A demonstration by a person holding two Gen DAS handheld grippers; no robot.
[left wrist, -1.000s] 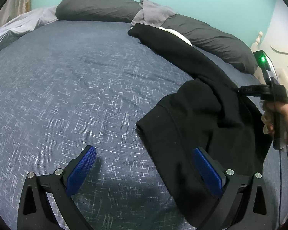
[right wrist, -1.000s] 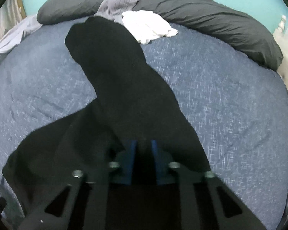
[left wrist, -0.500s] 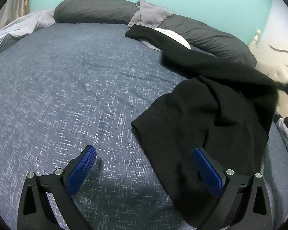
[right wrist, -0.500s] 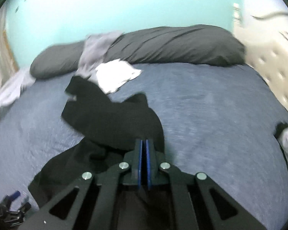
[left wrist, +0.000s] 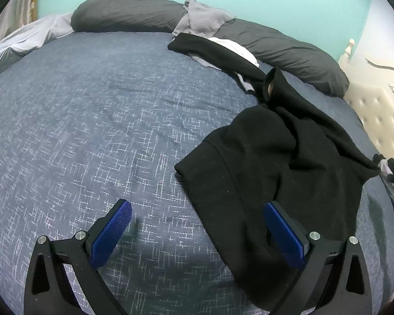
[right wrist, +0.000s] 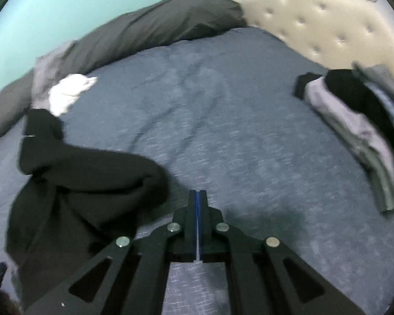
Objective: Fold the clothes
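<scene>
The right claw (right wrist: 197, 197), having let go of the black garment (right wrist: 73, 181), is now sitting pinched shut and empty over the bed (right wrist: 223, 120), beside it. The left claw (left wrist: 197, 223) is hanging wide. Only the right view is showing folded clothes (right wrist: 354, 120) farther off.

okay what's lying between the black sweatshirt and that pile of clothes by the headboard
Only bare blue bedspread between the black sweatshirt and the clothes pile, as the right wrist view shows.

I see my right hand-held gripper (right wrist: 197, 197) closed pad to pad, empty, over the blue bed (right wrist: 223, 105). A crumpled black garment (right wrist: 73, 183) lies at left, just beside it. Folded clothes (right wrist: 354, 126) lie stacked at right, near the tufted headboard (right wrist: 315, 18). Dark pillows (right wrist: 149, 29) line the far edge.
</scene>
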